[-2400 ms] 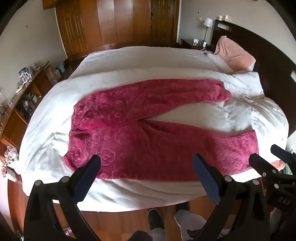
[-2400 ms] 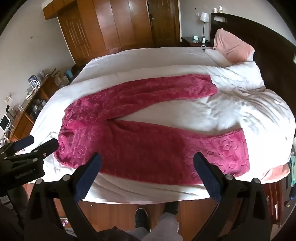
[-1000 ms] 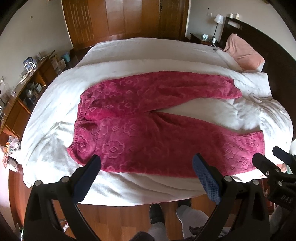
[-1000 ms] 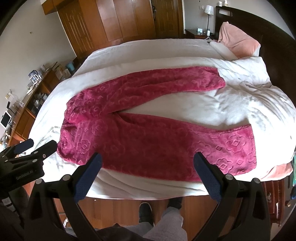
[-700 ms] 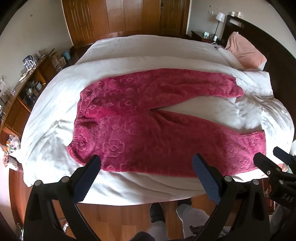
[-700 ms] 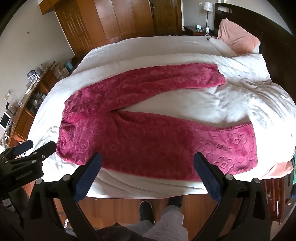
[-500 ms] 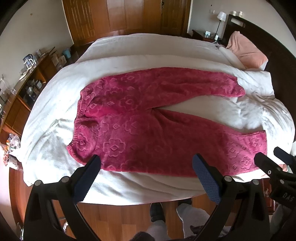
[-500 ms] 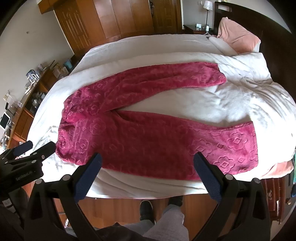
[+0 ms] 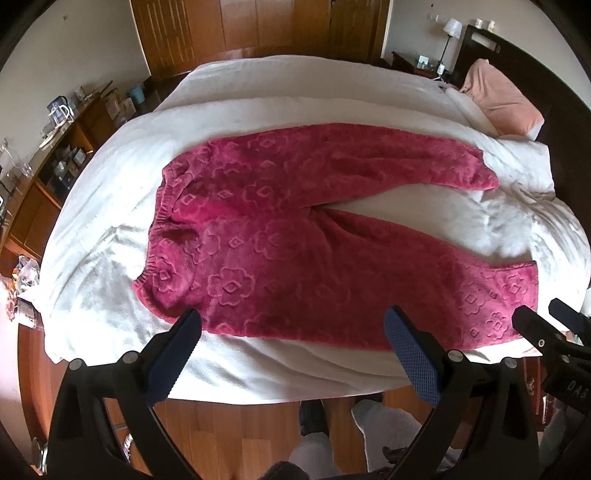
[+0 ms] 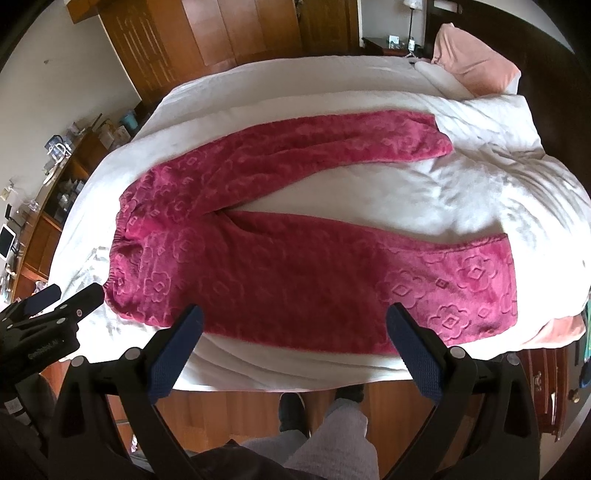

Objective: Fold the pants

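Observation:
Magenta fleece pants (image 9: 295,236) with an embossed flower pattern lie flat on the white bed (image 9: 258,85), waistband at the left, both legs spread apart to the right. They also show in the right wrist view (image 10: 295,236). My left gripper (image 9: 291,328) is open and empty, hovering above the near bed edge over the near leg. My right gripper (image 10: 293,325) is open and empty, also above the near leg. Each gripper shows at the edge of the other's view: the right gripper (image 9: 554,332) and the left gripper (image 10: 55,306).
A pink pillow (image 9: 502,99) lies at the dark headboard on the right. A wooden wardrobe (image 9: 240,29) stands beyond the bed. A cluttered wooden sideboard (image 9: 48,155) runs along the left. The person's legs and feet (image 10: 321,424) stand on the wood floor below.
Both grippers have drifted slightly forward and up over the bed, so the pants sit a little higher and larger in view. The pants have not moved. Both grippers stayed open.

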`<state>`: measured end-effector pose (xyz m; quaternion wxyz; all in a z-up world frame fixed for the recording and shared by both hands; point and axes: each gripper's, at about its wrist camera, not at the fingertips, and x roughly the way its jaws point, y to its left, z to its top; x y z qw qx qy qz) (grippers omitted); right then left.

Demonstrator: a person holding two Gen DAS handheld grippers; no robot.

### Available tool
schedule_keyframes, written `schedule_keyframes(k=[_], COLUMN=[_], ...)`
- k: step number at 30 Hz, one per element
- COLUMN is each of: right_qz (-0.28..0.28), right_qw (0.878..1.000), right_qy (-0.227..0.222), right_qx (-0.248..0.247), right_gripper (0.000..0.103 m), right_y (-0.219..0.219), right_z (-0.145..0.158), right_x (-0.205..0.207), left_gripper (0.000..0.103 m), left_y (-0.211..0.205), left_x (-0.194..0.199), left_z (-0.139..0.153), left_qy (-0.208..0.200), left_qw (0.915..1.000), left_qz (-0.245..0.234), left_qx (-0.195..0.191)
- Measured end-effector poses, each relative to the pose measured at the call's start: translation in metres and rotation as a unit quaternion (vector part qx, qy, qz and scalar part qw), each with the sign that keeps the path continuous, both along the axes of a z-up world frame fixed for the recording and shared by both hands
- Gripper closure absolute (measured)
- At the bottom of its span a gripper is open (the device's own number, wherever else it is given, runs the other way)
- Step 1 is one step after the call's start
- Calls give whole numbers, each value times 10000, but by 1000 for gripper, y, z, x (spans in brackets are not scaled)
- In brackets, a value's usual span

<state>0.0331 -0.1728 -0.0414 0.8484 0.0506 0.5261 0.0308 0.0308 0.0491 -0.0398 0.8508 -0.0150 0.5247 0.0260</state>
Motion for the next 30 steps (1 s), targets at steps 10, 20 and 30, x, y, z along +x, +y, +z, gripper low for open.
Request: schedule_keyframes(k=[10, 20, 30], right_qz=[-443, -910, -1093], right_qw=[9986, 9941, 9912], right_qy=[282, 434, 574], right_qx=[88, 389, 468], right_gripper=[3, 3, 3], right_y=[-33, -98, -164], right_z=[-14, -33, -56], right_x=[8, 74, 185], left_gripper=[5, 5, 5], left_y=[2, -1, -1], left_x=[20, 71, 152], left_z=[-19, -38, -56], left_qy=[273, 610, 989], left_qw=[9996, 9970, 9892], left_qz=[76, 430, 1033], left_qx=[-6, 184, 314])
